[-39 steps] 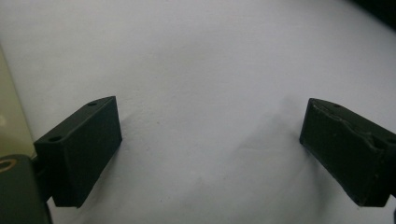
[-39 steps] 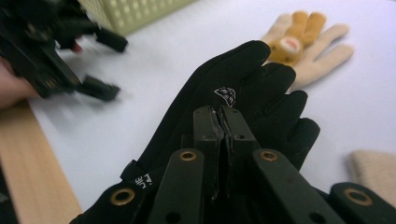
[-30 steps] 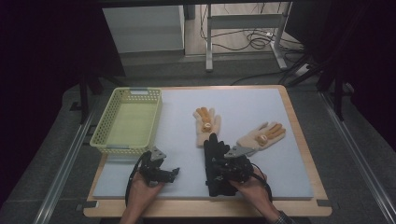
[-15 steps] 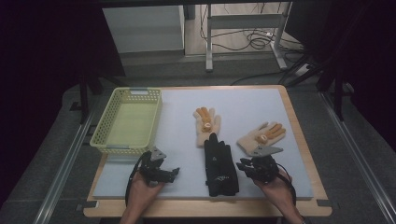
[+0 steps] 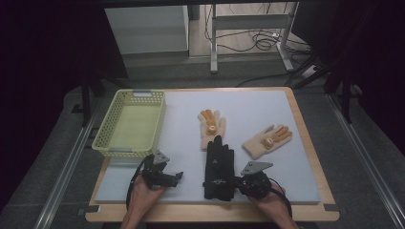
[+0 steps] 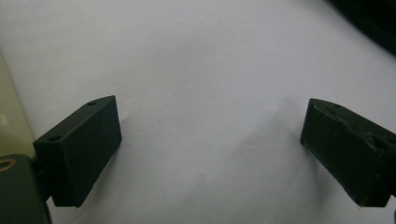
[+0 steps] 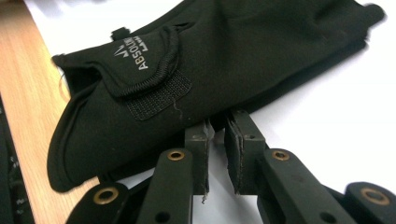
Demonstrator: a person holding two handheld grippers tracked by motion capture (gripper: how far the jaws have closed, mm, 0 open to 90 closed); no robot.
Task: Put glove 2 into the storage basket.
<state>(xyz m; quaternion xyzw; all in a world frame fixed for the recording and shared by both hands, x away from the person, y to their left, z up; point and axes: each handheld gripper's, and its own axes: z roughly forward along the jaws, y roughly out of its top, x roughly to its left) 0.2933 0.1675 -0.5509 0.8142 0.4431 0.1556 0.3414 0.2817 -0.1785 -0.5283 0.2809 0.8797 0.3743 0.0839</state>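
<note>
White matting covers the desk (image 5: pixel 296 191); the right tool (image 7: pixel 215 140), nearly pressed together after closing, noses the soft, limp black glove (image 7: pixel 243 51)'s edge, pinching nothing yet; cuff edge suits gripping.

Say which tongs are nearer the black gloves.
Right. The right tongs sit at the black gloves' cuff edge, jaws nearly closed. The left tongs rest open on the mat, apart from them toward the basket side.

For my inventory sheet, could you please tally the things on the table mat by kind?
Cream-and-orange gloves: 2, one at centre, one to its right
Black gloves: 1 stack; I cannot tell whether it is one glove or a pair
Yellow-green baskets: 1
Total: 4
</note>
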